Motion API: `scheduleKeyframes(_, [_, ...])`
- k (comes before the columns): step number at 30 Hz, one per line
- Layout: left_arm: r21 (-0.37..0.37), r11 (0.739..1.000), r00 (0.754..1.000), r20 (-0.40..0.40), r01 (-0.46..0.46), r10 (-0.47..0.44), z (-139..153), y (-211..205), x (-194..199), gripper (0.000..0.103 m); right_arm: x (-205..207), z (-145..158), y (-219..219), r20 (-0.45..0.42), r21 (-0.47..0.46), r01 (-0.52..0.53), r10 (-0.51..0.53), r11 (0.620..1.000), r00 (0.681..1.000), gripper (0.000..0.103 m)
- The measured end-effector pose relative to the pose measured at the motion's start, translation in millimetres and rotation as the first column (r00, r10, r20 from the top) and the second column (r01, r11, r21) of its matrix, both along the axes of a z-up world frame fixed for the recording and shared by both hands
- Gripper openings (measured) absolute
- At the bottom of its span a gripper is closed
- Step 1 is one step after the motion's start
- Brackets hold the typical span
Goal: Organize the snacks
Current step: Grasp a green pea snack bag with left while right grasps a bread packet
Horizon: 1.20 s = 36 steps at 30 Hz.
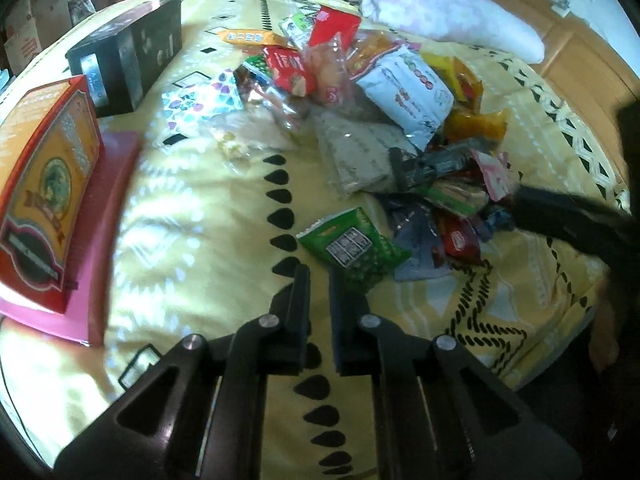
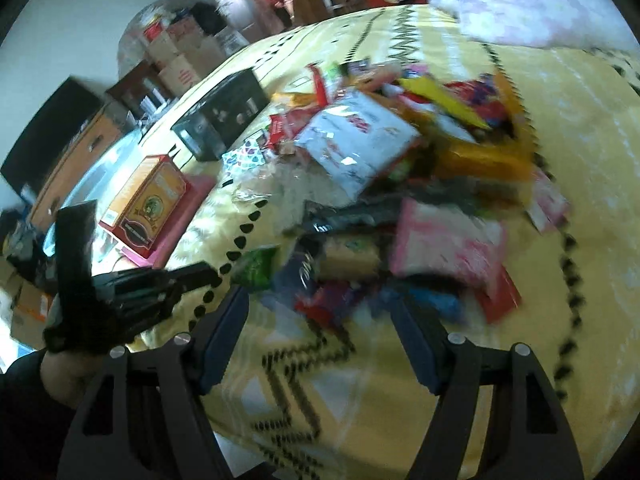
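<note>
A heap of snack packets (image 1: 400,120) lies on a yellow patterned bedspread (image 1: 192,208); it also shows, blurred, in the right wrist view (image 2: 380,184). A green packet (image 1: 354,246) lies nearest my left gripper (image 1: 320,276), which hovers just short of it with a narrow gap between the jaws and nothing in them. My right gripper (image 2: 320,304) is wide open and empty above the near edge of the heap; it shows as a dark shape at the right of the left wrist view (image 1: 568,220). The left gripper shows in the right wrist view (image 2: 152,280).
An orange-red box (image 1: 44,192) stands on a pink flat box (image 1: 108,216) at the left. A black box (image 1: 128,52) stands behind it. A white pillow (image 1: 448,12) lies at the far side. A wooden bed frame (image 1: 580,60) runs along the right.
</note>
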<state>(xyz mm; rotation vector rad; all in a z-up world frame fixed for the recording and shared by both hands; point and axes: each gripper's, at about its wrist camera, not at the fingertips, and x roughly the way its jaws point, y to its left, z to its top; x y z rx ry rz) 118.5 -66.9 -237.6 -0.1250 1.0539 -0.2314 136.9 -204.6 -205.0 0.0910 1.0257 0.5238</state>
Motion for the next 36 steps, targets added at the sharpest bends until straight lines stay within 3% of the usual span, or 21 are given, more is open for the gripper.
scheduleKeyframes(9, [-0.043, 0.999, 1.000, 0.010, 0.029, -0.028, 8.6, 1.2, -5.1, 0.015, 58.0, -53.4, 28.2, -0.107, -0.179, -0.024, 0.005, 0.984, 0.994, 0.068])
scheduleKeyframes(11, [-0.077, 0.997, 1.000, -0.001, 0.023, -0.023, 8.8, 2.8, -3.7, 0.018, 56.8, -47.8, 23.2, -0.085, -0.168, 0.012, -0.027, 0.986, 0.996, 0.057])
scheduleKeyframes(15, [-0.169, 0.986, 1.000, -0.012, 0.005, -0.008, 11.9, 0.8, 0.5, 0.025, 31.6, -20.7, 21.2, -0.004, -0.108, -0.005, 0.004, 0.994, 1.000, 0.054])
scheduleKeyframes(17, [-0.207, 0.978, 1.000, -0.019, -0.015, 0.011, 11.9, -4.0, 5.3, 0.039, 14.5, -7.4, 18.3, 0.040, -0.096, 0.001, 0.002, 0.995, 0.999, 0.054])
scheduleKeyframes(18, [-0.222, 0.974, 0.999, -0.025, -0.034, 0.029, 9.6, -6.2, 9.1, 0.052, 8.5, -3.6, 15.9, 0.050, -0.087, 0.011, -0.006, 0.996, 0.999, 0.054])
scheduleKeyframes(19, [-0.227, 0.973, 0.998, -0.029, -0.053, 0.048, 7.5, -8.1, 12.1, 0.057, 2.4, -0.3, 12.7, 0.054, -0.074, 0.024, -0.020, 0.997, 0.998, 0.054])
scheduleKeyframes(24, [-0.149, 0.978, 0.987, -0.087, -0.148, 0.136, -9.4, -18.5, 26.6, 0.058, -15.5, -2.3, -1.9, 0.040, -0.036, 0.063, -0.062, 0.997, 0.997, 0.054])
scheduleKeyframes(28, [-0.086, 0.982, 0.982, -0.099, -0.170, 0.162, -20.0, -26.0, 31.5, 0.064, -21.9, -4.6, -6.3, 0.029, -0.024, 0.058, -0.057, 0.998, 0.998, 0.054])
scheduleKeyframes(32, [-0.075, 0.980, 0.978, -0.115, -0.185, 0.176, -27.8, -27.9, 36.0, 0.063, -21.4, -4.4, -5.2, 0.033, -0.009, 0.053, -0.052, 0.999, 0.998, 0.054])
scheduleKeyframes(34, [-0.064, 0.983, 0.981, -0.107, -0.172, 0.164, -26.9, -28.4, 35.7, 0.039, -21.6, -3.4, -5.4, 0.038, -0.003, 0.051, -0.051, 0.999, 0.998, 0.054])
scheduleKeyframes(36, [-0.061, 0.986, 0.984, -0.096, -0.155, 0.149, -24.3, -28.5, 34.0, 0.033, -22.4, -1.3, -5.5, 0.045, 0.003, 0.054, -0.054, 0.999, 0.998, 0.054])
